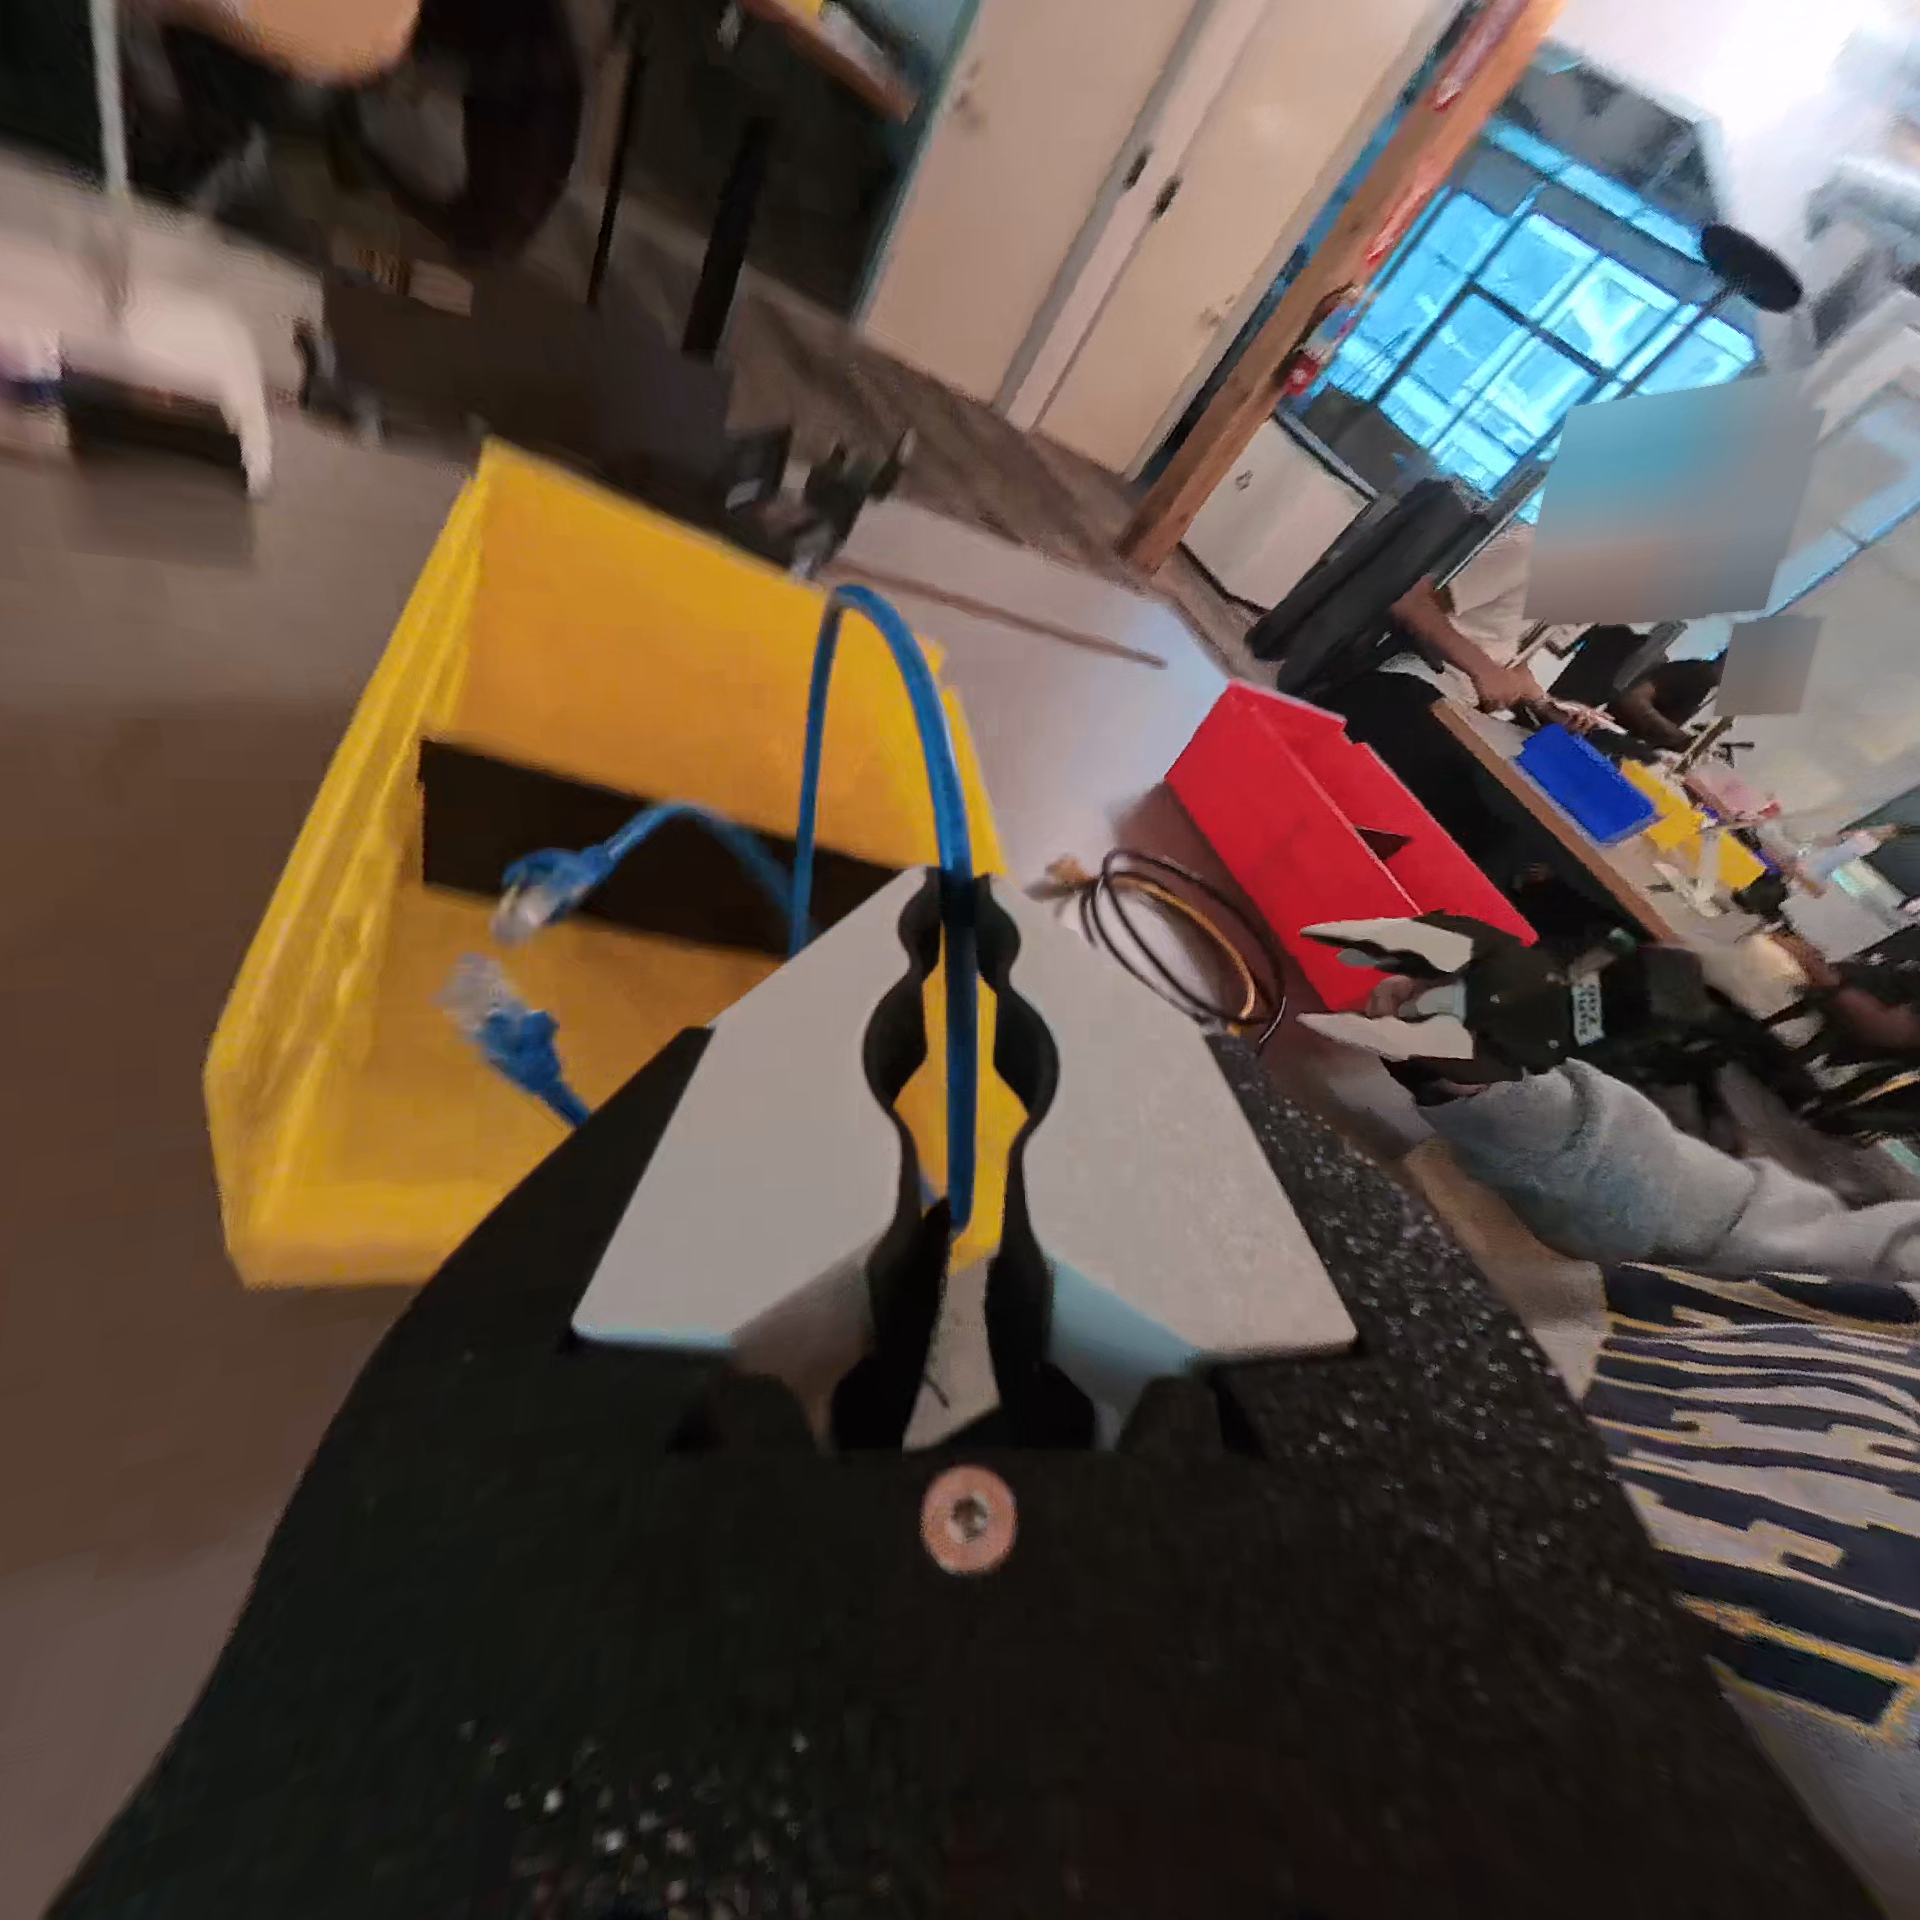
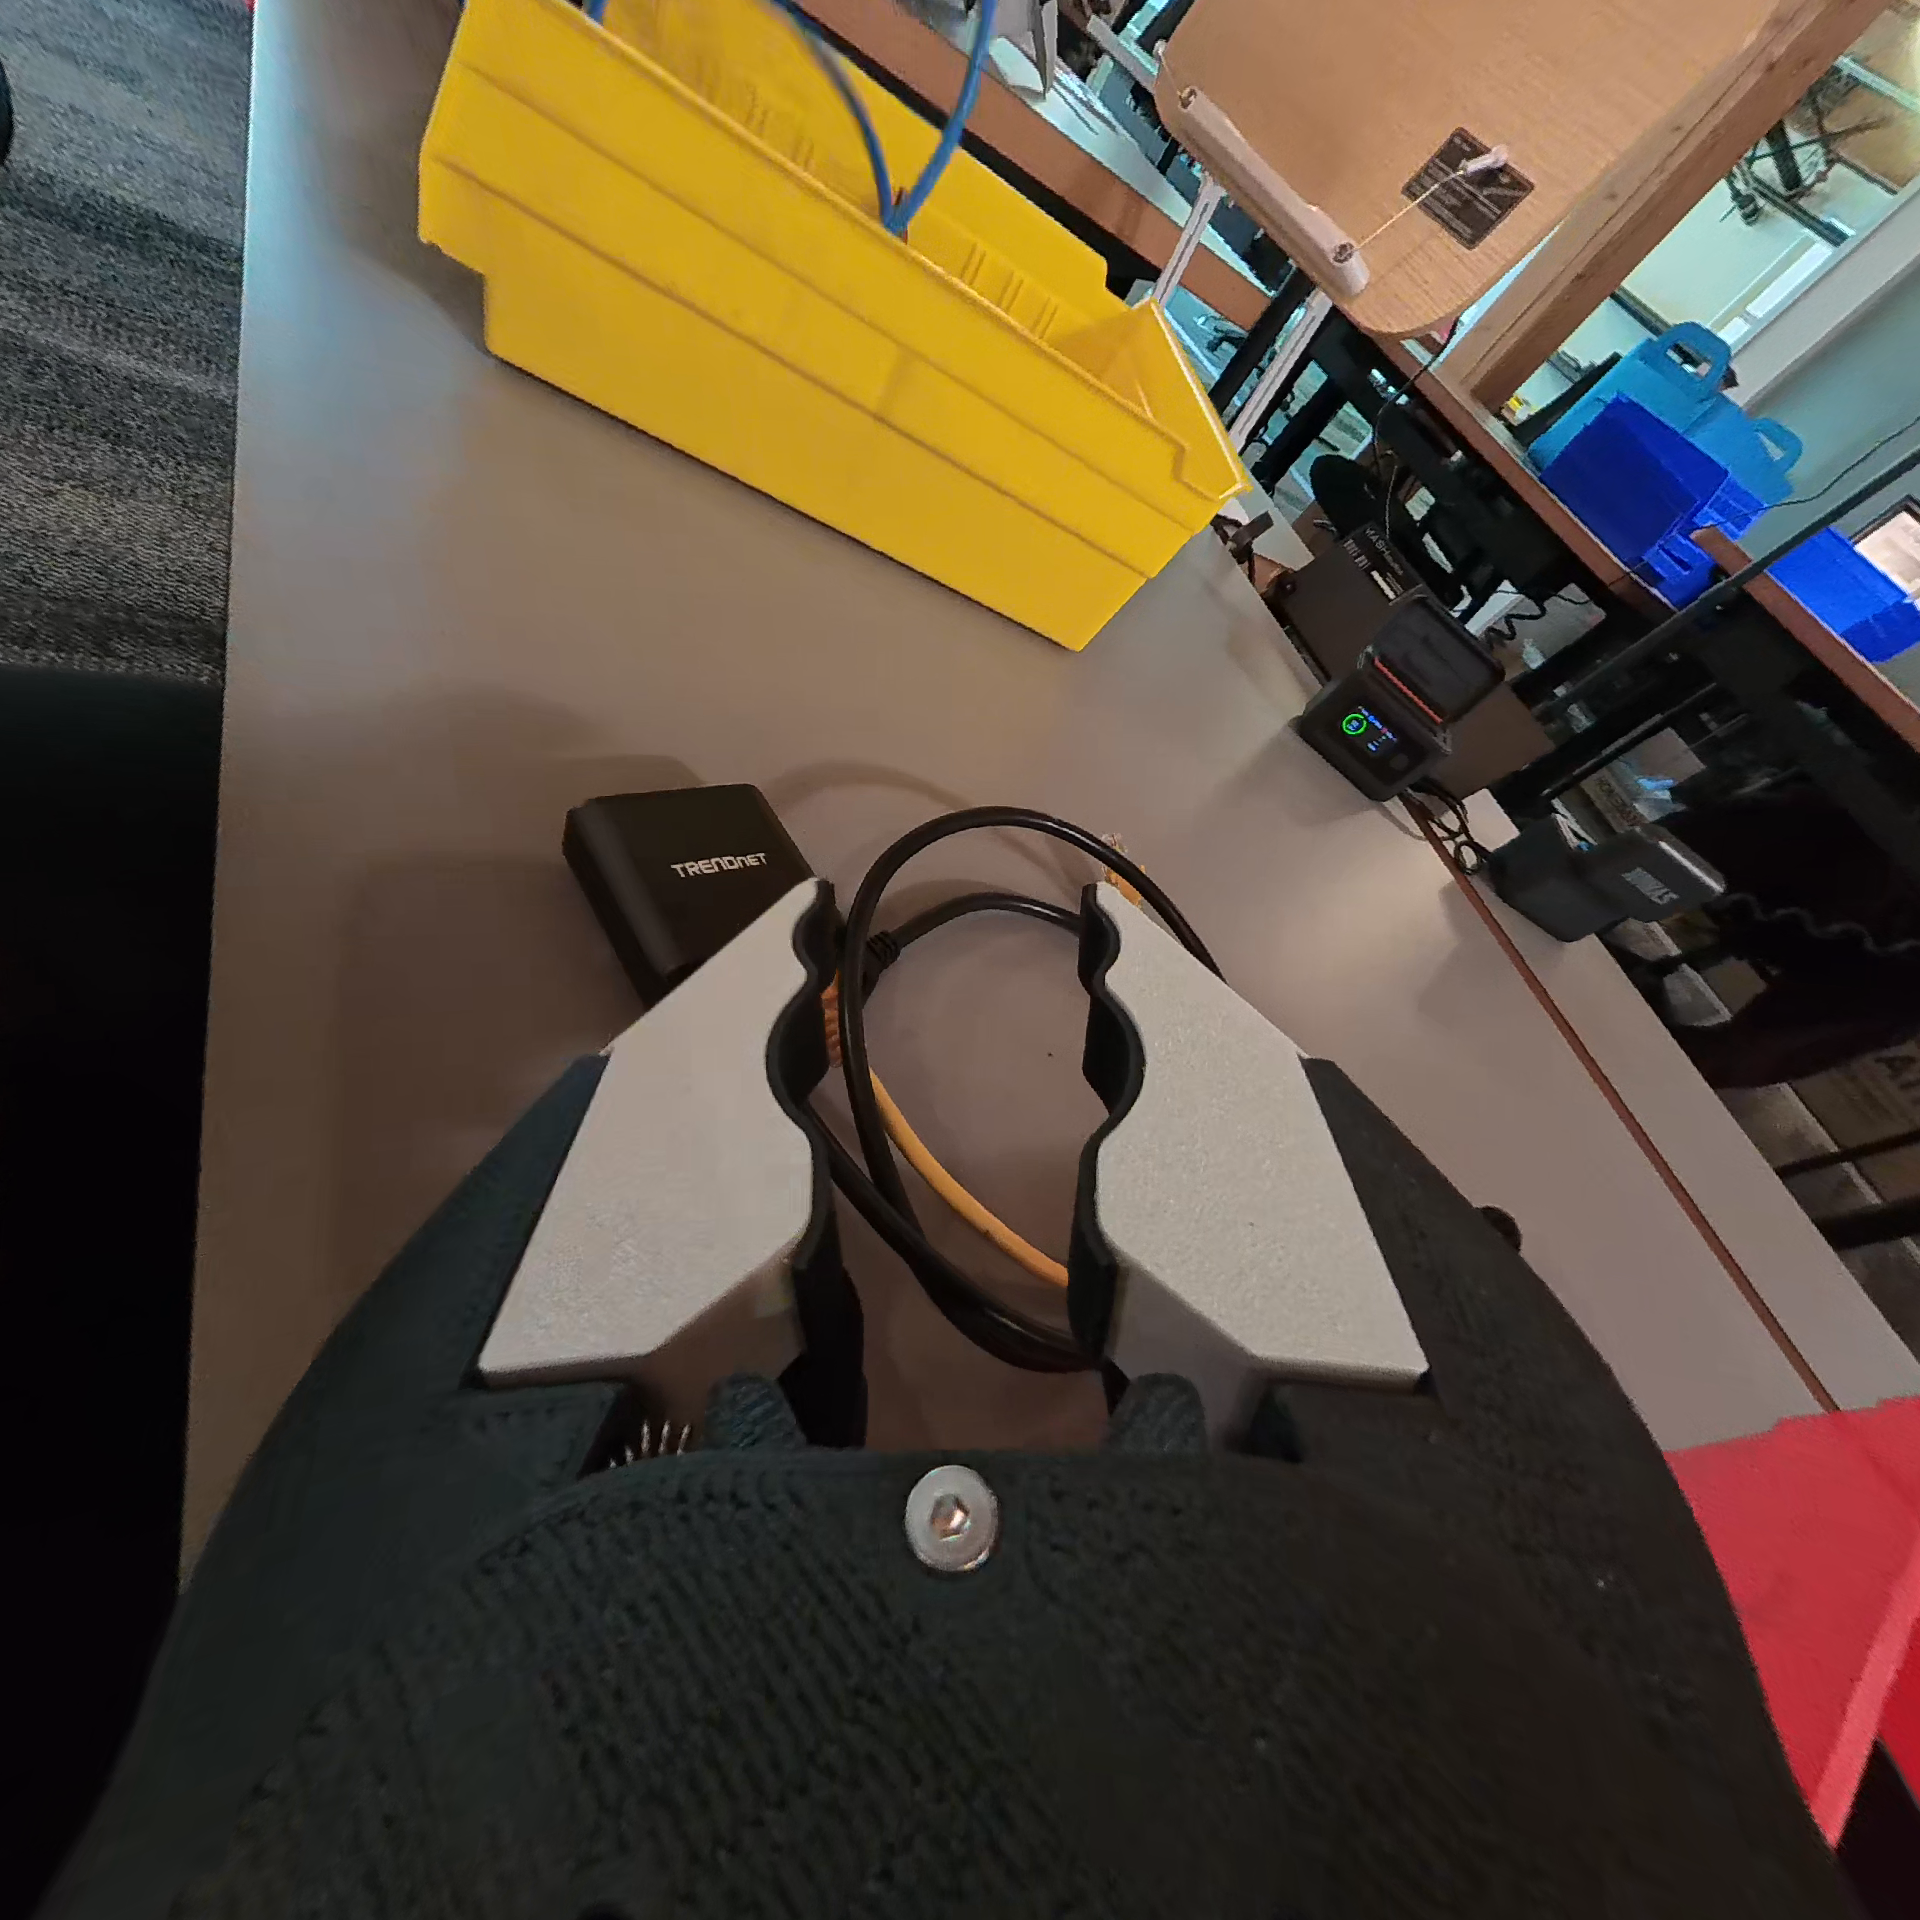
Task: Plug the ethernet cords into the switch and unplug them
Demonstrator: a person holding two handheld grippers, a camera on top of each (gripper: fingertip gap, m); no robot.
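Observation:
My left gripper (image 1: 958,896) is shut on a blue ethernet cord (image 1: 961,810) and holds it above the yellow bin (image 1: 312,1039). The cord loops up, and both clear plugs (image 1: 525,902) hang over the bin. My right gripper (image 2: 956,902) is open, low over the table, and straddles a coiled black cord (image 2: 862,1039) and a yellow cord (image 2: 966,1184). The black switch (image 2: 686,873) lies just left of the left finger. The right gripper also shows in the left wrist view (image 1: 1351,987), open, beside the black and yellow cords (image 1: 1184,945).
The yellow bin (image 2: 831,395) stands on the grey table (image 2: 416,623) behind the switch. A red bin (image 1: 1320,821) lies on its side to the right. A small device with a lit screen (image 2: 1371,727) sits at the table's far edge. People work at another table. Across from one pair of fingers to the other is roughly 40 cm. To reach the black switch (image 2: 686,873) in a straight line is about 5 cm for my right fingers, about 35 cm for my left.

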